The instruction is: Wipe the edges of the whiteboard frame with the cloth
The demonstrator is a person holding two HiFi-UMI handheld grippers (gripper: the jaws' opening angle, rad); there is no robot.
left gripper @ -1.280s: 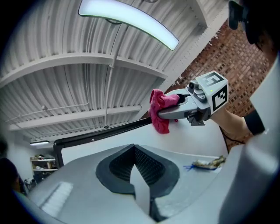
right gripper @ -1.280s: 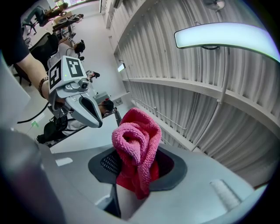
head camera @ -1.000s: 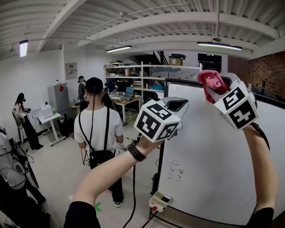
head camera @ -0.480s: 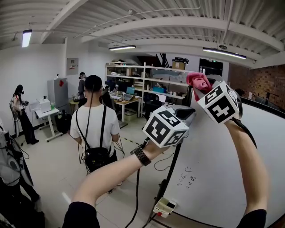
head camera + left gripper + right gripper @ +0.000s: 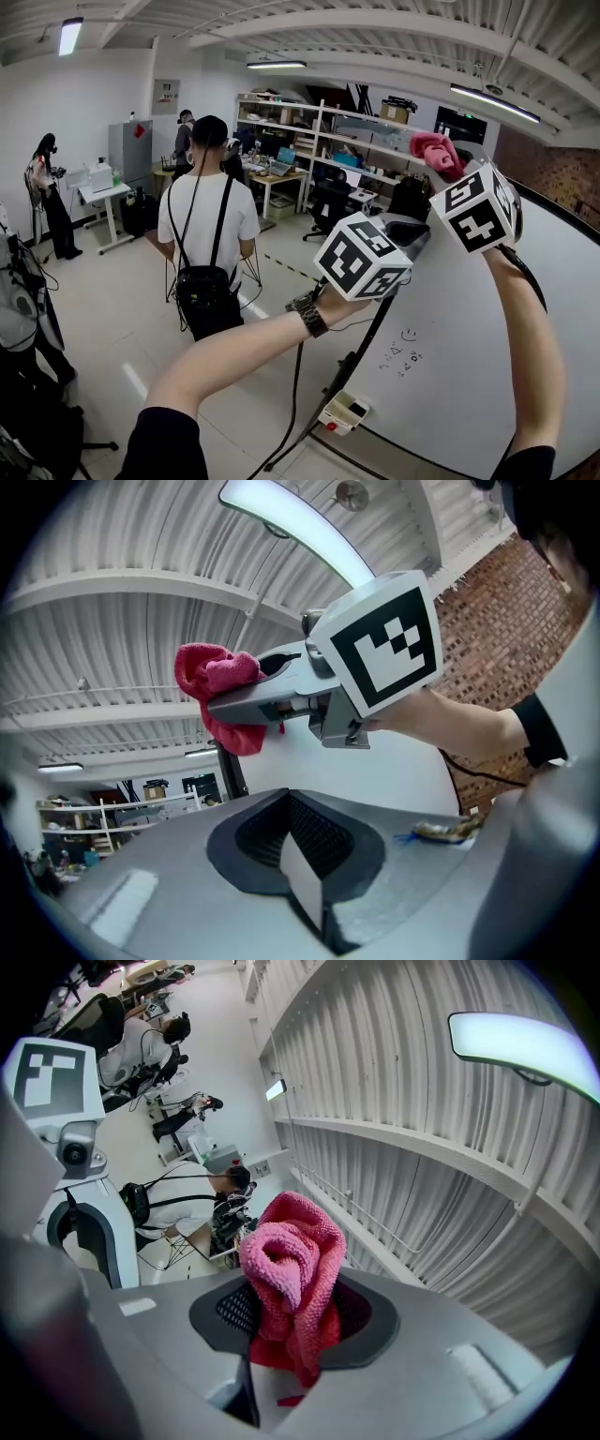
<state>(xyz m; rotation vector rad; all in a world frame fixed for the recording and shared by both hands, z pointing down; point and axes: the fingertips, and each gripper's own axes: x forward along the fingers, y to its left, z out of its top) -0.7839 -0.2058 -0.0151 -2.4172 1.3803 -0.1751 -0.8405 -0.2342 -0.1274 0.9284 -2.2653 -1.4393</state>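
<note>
pink cloth (image 5: pixel 292 1265) clamped in right gripper (image 5: pixel 295 1340)

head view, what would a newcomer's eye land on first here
The bright pink cloth stands out first, bunched in the shut right tool held high near the top corner of the whiteboard on the right. Next come the black-and-white marker cubes on both tools, the left tool empty just below, and a person in a white T-shirt standing back-turned left of centre.
</note>
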